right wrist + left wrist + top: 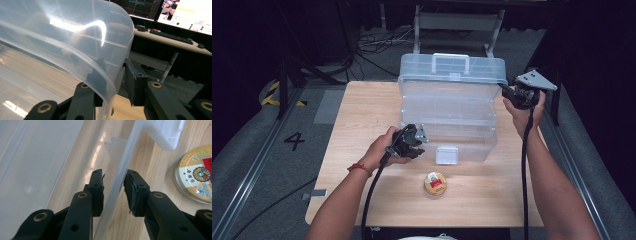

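Observation:
A clear plastic toolbox (472,145) stands on the wooden table with its lid (452,75) swung up at the back. My left gripper (421,144) is at the left part of the box's front wall. In the left gripper view, this gripper (113,183) straddles the front wall (117,180). One pad lies against the wall and a thin gap shows at the other. My right gripper (506,90) is at the lid's right end. There the gripper (112,75) is shut on the curved lid edge (110,82), one jaw seen through the plastic.
A round tin (435,183) with a gold and red label lies on the table (362,115) in front of the box; it sits just right of the left jaws as the tin (197,177). The box's white latch (447,155) hangs at the front. Desk with monitors beyond the lid.

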`<state>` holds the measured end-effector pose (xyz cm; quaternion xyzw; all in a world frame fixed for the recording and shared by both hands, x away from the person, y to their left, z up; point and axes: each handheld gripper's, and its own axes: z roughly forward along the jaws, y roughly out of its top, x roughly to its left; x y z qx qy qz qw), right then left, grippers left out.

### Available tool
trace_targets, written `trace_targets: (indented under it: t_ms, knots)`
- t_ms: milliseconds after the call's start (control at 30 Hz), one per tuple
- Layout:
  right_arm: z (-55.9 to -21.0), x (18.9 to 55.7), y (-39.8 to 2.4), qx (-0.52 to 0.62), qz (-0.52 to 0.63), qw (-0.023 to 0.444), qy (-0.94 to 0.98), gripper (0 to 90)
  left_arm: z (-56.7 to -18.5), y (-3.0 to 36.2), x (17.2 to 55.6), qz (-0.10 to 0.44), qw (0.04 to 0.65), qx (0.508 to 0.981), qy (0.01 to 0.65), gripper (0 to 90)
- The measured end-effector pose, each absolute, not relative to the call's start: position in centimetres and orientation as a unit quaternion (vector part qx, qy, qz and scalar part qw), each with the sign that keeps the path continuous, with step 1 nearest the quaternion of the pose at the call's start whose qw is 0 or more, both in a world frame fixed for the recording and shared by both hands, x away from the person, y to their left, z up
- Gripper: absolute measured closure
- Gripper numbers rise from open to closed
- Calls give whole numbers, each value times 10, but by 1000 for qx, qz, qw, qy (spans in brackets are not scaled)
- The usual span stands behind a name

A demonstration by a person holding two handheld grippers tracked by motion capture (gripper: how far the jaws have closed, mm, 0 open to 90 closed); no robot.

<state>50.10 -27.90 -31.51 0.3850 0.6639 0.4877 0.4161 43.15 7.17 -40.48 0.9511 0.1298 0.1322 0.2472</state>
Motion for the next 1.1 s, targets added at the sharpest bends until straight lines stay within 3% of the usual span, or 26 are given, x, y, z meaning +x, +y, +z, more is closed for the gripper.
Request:
trace_targets:
  t_ms: [533,767,1100]
  knots:
    - [-313,527,-265,414,453,435,659,752,-407,80,434,115,299,939,129,763]
    - [-309,516,-261,446,460,424,641,794,-403,83,429,127,282,944,109,789]
    - [-304,511,-263,414,441,432,669,770,-404,88,425,131,291,942,101,795]
